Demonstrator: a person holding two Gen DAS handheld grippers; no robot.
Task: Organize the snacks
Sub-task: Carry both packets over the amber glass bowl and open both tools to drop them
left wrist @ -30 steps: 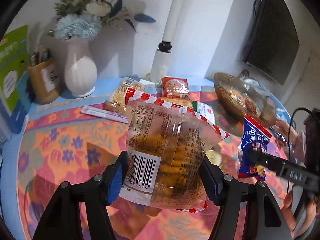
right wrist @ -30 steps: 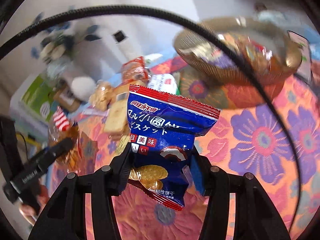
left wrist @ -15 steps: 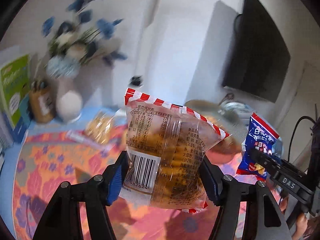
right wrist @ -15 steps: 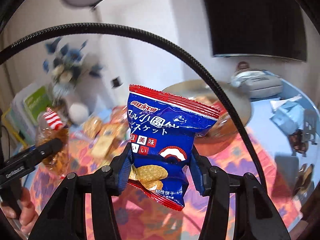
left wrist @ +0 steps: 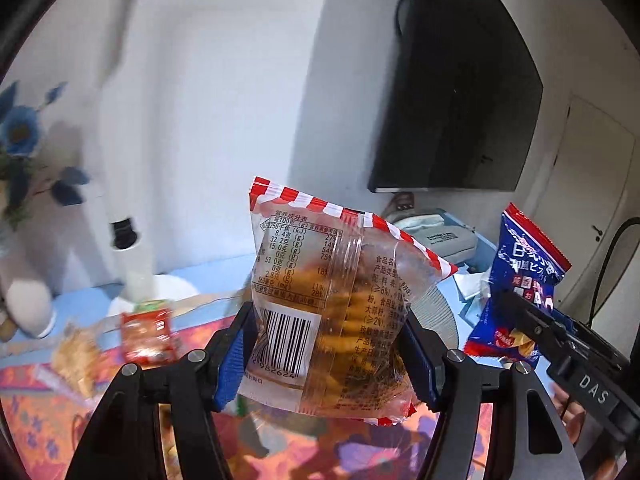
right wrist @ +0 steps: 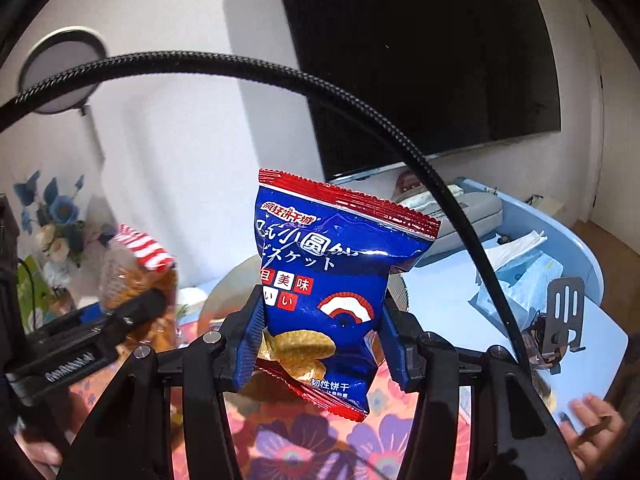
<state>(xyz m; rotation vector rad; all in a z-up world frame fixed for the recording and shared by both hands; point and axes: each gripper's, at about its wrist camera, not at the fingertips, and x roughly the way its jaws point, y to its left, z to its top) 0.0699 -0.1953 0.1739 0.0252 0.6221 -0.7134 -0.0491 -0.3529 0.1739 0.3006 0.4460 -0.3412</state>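
Left hand-held gripper (left wrist: pixel 326 354) clamps clear cookie bag (left wrist: pixel 332 304) | right hand-held gripper (right wrist: pixel 320 344) clamps blue biscuit packet (right wrist: pixel 332 280)

Both tongs are raised side by side: the left tongs (left wrist: pixel 326 354) clamp a packet, the right tongs (right wrist: pixel 318 340) apparently likewise.

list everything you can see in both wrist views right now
clear red-and-white striped cookie bag: 1, clear with brown cookies, held in left gripper
blue biscuit packet with red edges: 1, blue and red, held in right gripper
small red snack packet: 1, red, on table at left
floral tablecloth: 1, orange and purple, under the grippers
black wall television: 1, black, on back wall
blue artificial flowers: 1 bunch, blue and white, far left
left gripper: 1, black, blue pads, shut on bag
right gripper: 1, black, blue pads, shut on packet
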